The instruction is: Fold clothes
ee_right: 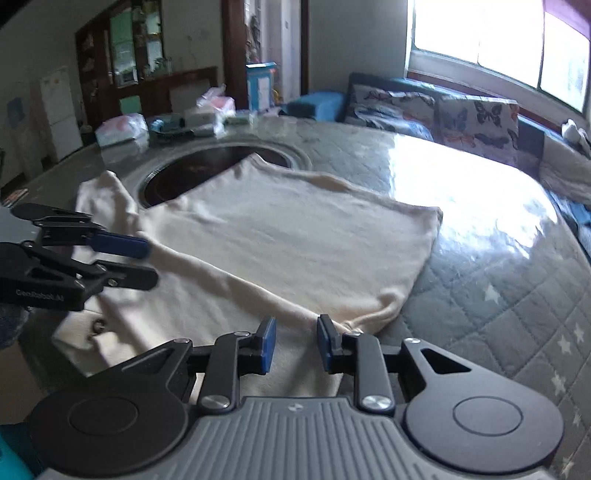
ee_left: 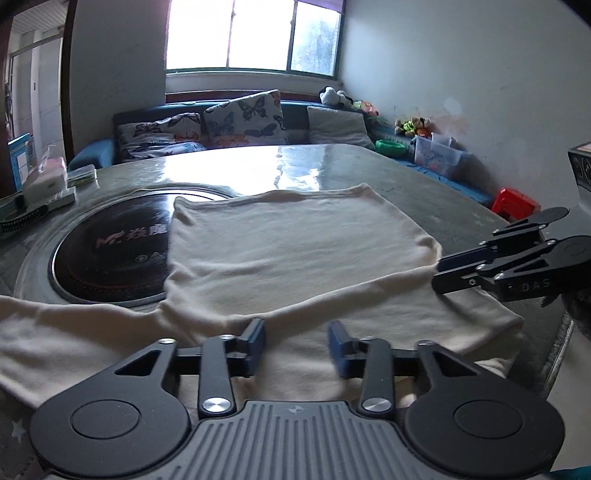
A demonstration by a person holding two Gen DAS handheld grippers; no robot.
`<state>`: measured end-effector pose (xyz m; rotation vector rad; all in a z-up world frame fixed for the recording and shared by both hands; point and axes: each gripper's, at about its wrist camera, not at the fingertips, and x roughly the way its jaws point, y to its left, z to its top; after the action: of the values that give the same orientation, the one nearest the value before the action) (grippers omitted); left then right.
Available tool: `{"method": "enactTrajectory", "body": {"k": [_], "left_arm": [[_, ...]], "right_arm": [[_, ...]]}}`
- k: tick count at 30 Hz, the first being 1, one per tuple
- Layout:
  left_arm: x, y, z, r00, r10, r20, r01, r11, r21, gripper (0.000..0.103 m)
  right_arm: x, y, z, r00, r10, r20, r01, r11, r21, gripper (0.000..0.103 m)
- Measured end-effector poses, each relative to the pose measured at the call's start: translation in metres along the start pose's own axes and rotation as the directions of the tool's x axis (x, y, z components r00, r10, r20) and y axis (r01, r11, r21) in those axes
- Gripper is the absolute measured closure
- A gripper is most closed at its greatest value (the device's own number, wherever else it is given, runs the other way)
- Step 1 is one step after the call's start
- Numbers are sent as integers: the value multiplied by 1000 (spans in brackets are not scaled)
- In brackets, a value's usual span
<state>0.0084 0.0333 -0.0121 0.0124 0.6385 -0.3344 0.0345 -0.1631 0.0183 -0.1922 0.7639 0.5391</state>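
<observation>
- The left gripper [ee_left: 296, 345] is sitting right at the lens, jaws parted, nothing between its blue pads [ee_left: 256, 341], hovering over the near edge of the cream garment [ee_left: 295, 251].
- The garment is lying on the table [ee_left: 388, 170], its upper part folded down over itself, one sleeve [ee_left: 44, 325] trailing off to the left.
- The cloth's far left corner is overlapping the round dark cooktop [ee_left: 110, 254] set into the table (there is lettering on its glass, too blurred to read).
- The right gripper [ee_right: 296, 341] is hanging at the garment's right-hand fold, jaws released; one blue pad [ee_right: 325, 341] is looking close to the folded corner, though I cannot tell whether it is touching.
- Boxes and packets [ee_right: 162, 122] are crowding the table's far left end.
- A blue sofa with butterfly cushions [ee_left: 240, 118] is sitting under the window [ee_left: 255, 35].
</observation>
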Motion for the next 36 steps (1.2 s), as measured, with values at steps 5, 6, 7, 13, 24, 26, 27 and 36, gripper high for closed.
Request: {"method": "enactTrajectory", "body": {"k": [5,6,7,13,24,26,27,36], "left_arm": [[-10,7,-2,999,32,20,-32,999,6,65],[-12,9,-5,999,41,20,-41,999,4,65],[-13,11,-7,998,51,20,-51,999,3,65],[-25,26,-18,996,90,17,-90,996,-14,62],[-56,77,-19,967,253,38,-244,957,-158,61],[-59,91,-19,954,298,31,-287,938,-192,61],[-61,97,-20,947,321,26,-309,928,-209,61],[-63,160,-18,855,516,-50,-493,781,-384,56]], "right_arm": [[-4,8,2,1000,4,11,-3,999,-34,79],[-5,11,2,1000,5,13,-4,999,-48,79],[-6,15,2,1000,10,14,-9,998,-64,79],[-2,46,4,997,78,3,-76,983,-166,78],[25,107,21,980,195,-27,-193,928,-318,77],[30,114,24,978,205,-26,-202,923,-326,77],[32,118,25,977,210,-25,-206,921,-331,77],[37,136,29,972,233,-18,-224,906,-359,77]]}}
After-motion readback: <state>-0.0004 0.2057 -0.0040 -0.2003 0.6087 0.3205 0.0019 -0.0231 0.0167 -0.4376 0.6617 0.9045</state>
